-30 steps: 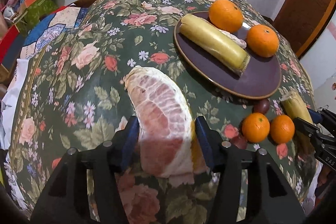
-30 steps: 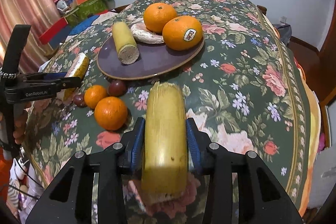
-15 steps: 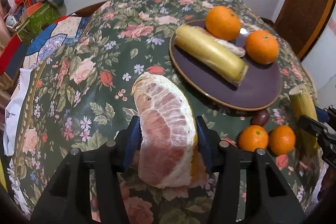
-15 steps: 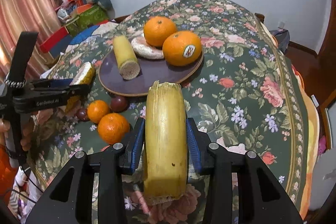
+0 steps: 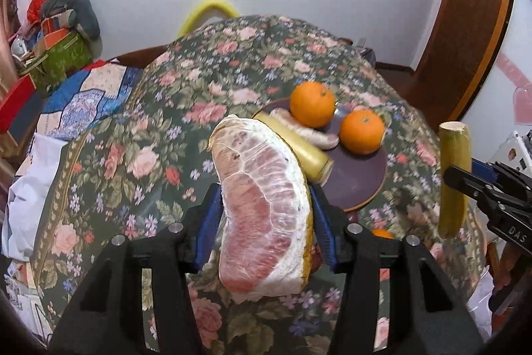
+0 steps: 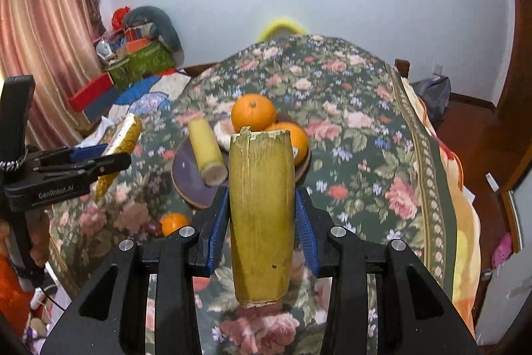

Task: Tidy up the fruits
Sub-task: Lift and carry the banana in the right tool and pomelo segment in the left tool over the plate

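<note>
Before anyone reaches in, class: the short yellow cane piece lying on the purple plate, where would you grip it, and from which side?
Grip the short yellow cane piece across its middle, coming from above with the jaws astride its round sides. It lies flat on the purple plate, cut end toward the camera. A pomelo slice and two oranges crowd its right side, so keep toward its near half.

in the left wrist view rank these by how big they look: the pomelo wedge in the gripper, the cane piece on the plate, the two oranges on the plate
1. pomelo wedge, largest, though nearest the camera
2. cane piece on the plate, partly hidden
3. two oranges, alike, unranked
</note>
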Demonstrator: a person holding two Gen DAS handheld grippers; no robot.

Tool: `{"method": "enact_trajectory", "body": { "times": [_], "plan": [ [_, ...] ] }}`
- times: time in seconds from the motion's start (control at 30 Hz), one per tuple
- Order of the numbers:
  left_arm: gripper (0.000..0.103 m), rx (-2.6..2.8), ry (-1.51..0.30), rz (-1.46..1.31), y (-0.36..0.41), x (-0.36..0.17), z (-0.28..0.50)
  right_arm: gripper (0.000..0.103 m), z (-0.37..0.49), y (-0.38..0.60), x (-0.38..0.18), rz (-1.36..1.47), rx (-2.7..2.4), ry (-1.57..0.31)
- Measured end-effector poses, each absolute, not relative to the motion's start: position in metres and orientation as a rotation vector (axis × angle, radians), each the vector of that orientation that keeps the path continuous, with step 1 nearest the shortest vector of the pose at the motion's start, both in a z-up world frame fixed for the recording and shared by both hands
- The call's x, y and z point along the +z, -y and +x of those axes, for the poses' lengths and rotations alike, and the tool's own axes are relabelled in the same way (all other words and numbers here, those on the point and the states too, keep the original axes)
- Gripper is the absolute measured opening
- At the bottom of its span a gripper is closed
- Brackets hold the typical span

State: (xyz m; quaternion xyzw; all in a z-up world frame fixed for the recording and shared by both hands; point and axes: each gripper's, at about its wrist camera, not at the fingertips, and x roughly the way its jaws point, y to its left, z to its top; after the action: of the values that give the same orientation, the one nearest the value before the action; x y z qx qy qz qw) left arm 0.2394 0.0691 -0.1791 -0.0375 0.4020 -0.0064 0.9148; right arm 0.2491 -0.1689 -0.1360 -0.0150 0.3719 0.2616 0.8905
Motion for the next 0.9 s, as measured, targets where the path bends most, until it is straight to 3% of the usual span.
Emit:
{"method": "enact_trajectory", "body": {
  "times": [0.37,0.9],
  "plan": [
    [0.051,-0.061,-0.793,-0.115,-0.06,-0.168,0.265,0.036,0.278,0.152,-0.127,-0.025,0.564,-0.735],
    [0.051,-0.069,-0.835,-0.132,-0.068,-0.202,0.319,0.036,0.319,0.109,-0.152,-0.054,0.632,-0.771]
  ]
}}
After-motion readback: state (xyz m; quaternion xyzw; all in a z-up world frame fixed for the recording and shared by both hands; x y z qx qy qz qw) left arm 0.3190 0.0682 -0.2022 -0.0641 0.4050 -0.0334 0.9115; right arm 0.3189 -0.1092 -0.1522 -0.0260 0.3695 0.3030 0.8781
